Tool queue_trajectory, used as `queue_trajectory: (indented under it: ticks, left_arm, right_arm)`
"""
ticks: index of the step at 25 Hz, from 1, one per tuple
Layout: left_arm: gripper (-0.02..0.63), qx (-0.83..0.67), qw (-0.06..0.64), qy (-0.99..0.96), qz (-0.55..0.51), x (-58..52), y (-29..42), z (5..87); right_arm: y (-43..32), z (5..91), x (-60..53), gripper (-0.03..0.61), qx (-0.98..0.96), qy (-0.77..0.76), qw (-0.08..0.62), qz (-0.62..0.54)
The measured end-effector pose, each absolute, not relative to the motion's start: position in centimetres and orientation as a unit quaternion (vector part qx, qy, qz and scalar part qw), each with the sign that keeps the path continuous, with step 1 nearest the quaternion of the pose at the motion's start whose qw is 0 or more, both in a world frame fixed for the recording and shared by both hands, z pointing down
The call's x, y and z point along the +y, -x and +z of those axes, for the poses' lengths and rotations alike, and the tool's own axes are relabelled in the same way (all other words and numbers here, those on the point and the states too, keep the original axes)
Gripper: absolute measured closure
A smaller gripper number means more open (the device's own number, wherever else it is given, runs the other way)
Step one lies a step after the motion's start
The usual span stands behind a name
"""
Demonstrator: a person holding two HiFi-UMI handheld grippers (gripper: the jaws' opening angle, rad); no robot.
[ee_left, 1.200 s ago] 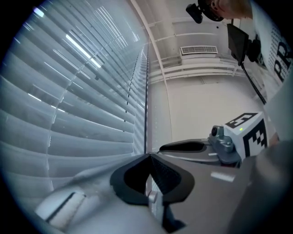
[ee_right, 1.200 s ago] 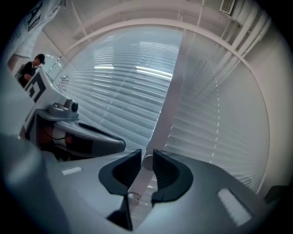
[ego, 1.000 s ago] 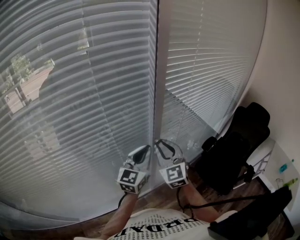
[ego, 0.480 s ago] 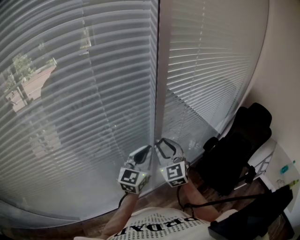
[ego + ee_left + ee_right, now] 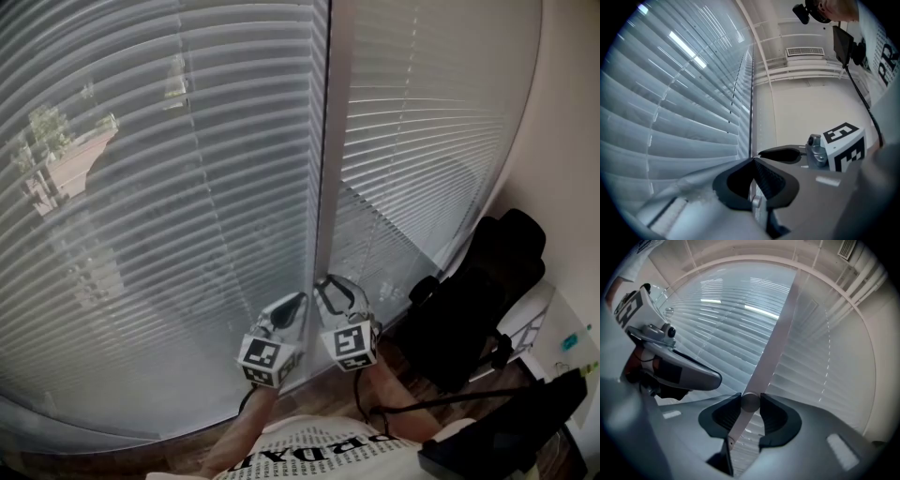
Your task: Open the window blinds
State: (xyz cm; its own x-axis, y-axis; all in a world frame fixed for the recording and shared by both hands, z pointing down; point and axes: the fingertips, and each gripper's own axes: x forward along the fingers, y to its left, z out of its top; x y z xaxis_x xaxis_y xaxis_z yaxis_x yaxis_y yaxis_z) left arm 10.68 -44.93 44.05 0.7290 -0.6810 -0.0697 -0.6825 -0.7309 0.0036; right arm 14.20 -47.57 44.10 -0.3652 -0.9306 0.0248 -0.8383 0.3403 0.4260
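Two white slatted blinds hang side by side, the left blind (image 5: 169, 187) and the right blind (image 5: 422, 141), with a pale upright frame post (image 5: 323, 187) between them. Both sets of slats lie nearly flat and closed. My right gripper (image 5: 328, 284) points level at the foot of the post. In the right gripper view a round pale wand (image 5: 750, 401) sits between the closing jaws of the right gripper (image 5: 750, 404), closely flanked by the pads. My left gripper (image 5: 292, 302) is just to its left. The left gripper (image 5: 753, 160) has its jaws met at the tips, and I see nothing in them.
A black office chair (image 5: 478, 300) stands close on the right, under the right blind. A beige wall (image 5: 562, 141) closes the right side. A white desk corner (image 5: 553, 356) and a dark object (image 5: 506, 431) lie at the lower right. Wooden floor runs along the window's foot.
Both grippers stay at the foot of the post. The head view has shifted slightly. The slats look the same.
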Motion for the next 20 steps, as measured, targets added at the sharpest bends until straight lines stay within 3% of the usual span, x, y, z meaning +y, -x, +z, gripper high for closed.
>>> queue_trajectory:
  ticks: [10, 20]
  left_arm:
    - [0.621, 0.367, 0.005, 0.93, 0.028, -44.9, -10.2, 44.5]
    - [0.621, 0.371, 0.003, 0.928, 0.027, -44.7, -9.9, 44.6]
  right_arm:
    - [-14.5, 44.0, -47.7, 0.445, -0.817, -0.559, 0.079, -0.114]
    - [-15.3, 44.2, -47.9, 0.445, -0.822, -0.569, -0.029, 0.007]
